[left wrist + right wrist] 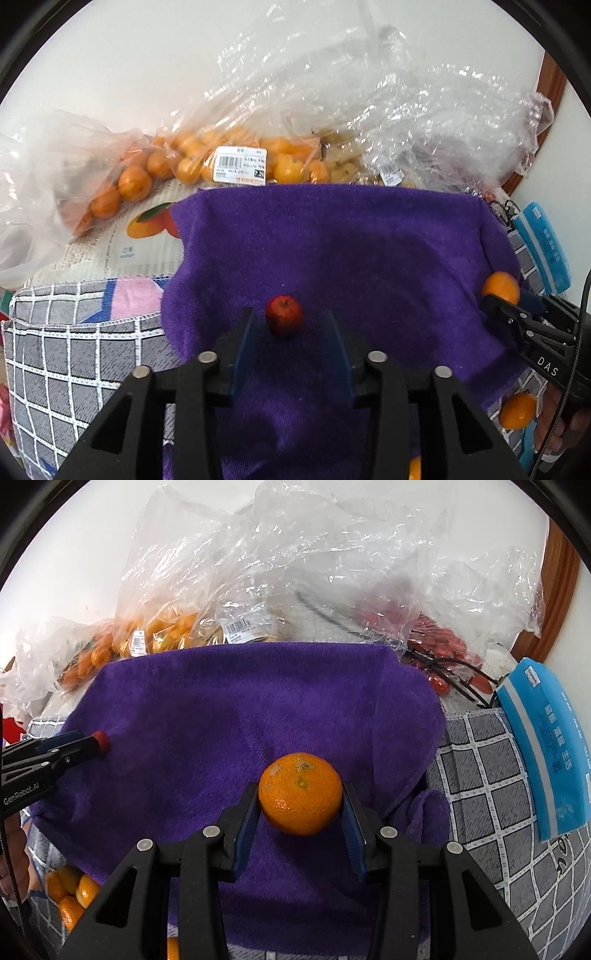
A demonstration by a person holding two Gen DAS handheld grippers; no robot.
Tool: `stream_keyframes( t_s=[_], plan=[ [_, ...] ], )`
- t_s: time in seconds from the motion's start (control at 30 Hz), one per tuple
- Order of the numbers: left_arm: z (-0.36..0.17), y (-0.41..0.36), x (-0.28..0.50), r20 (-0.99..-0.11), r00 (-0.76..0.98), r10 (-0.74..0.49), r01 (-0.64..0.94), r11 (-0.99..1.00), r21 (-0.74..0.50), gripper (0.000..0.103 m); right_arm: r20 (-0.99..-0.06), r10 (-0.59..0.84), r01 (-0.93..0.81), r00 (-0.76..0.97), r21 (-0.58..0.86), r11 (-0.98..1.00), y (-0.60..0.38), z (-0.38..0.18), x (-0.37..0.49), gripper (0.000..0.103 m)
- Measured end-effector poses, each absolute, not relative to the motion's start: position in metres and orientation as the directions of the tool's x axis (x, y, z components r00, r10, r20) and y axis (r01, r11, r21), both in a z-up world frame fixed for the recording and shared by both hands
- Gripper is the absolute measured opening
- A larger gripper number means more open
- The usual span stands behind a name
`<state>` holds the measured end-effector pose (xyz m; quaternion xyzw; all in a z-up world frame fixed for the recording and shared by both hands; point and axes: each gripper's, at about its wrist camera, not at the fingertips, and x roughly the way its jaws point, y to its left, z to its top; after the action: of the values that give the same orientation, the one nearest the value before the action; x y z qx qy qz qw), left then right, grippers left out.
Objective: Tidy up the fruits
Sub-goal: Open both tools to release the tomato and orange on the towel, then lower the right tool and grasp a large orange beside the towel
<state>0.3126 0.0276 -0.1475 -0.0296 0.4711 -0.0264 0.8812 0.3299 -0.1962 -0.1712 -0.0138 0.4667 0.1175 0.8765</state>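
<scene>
Purple all around: working over a plush purple towel point(369, 240) spread on a grey checked cloth point(74, 350). Clamping a round orange mandarin point(299, 797) in the right gripper point(300, 794), both blue pads pressing on its sides, holding it over the towel's near right part, close to the folded right edge. Hovering the left gripper point(290, 317) over the towel's near middle, jaws parted, framing a small round red fruit point(283, 314) that is sitting on the towel just at the fingertips, with a gap showing on each side and neither pad touching it. Leaving loose orange mandarins point(70, 890) off the towel's near edge, clear plastic bags of oranges point(192, 158) lying beyond the towel's far edge, and a blue paper packet point(546, 753) lying off the towel's right side.
</scene>
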Motion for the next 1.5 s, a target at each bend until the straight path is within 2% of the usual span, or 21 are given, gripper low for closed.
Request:
stream_keyframes(
  t_s=[0.07,0.1,0.23,0.4,0.63,0.93,1.27,1.5],
  plan=[
    [-0.141,0.029,0.307,-0.822,0.564,-0.071,0.008,0.997,-0.080,0.054,-0.809,0.195,-0.218,0.555,0.085,0.972,-0.197,-0.162,0.324,0.055],
    [-0.137,0.029,0.306,-0.820,0.568,-0.070,0.006,0.997,-0.081,0.054,-0.799,0.200,-0.220,0.567,0.088,0.972,-0.198,-0.156,0.320,0.061],
    [-0.123,0.028,0.292,-0.816,0.575,-0.062,0.001,0.997,-0.075,0.055,-0.773,0.199,-0.219,0.602,0.079,0.972,-0.200,-0.134,0.302,0.067],
    [-0.103,0.026,0.265,-0.799,0.599,-0.060,-0.006,0.997,-0.079,0.055,-0.740,0.164,-0.179,0.652,0.060,0.982,-0.207,-0.108,0.277,0.081],
    [-0.077,0.019,0.224,-0.754,0.653,-0.073,0.007,0.996,-0.090,0.055,-0.690,0.110,-0.109,0.715,0.045,0.993,-0.223,-0.078,0.229,0.081],
    [-0.063,0.003,0.171,-0.722,0.688,-0.071,0.036,0.997,-0.064,0.055,-0.664,0.089,-0.103,0.742,0.019,0.995,-0.236,-0.069,0.169,0.081],
    [-0.061,-0.003,0.127,-0.725,0.686,-0.063,0.040,0.998,-0.050,0.055,-0.683,0.131,-0.111,0.718,0.074,0.991,-0.252,-0.073,0.125,0.081],
    [-0.075,0.008,0.112,-0.751,0.659,-0.038,-0.010,0.998,-0.060,0.055,-0.723,0.172,-0.103,0.669,0.138,0.985,-0.267,-0.097,0.117,0.080]
  ],
)
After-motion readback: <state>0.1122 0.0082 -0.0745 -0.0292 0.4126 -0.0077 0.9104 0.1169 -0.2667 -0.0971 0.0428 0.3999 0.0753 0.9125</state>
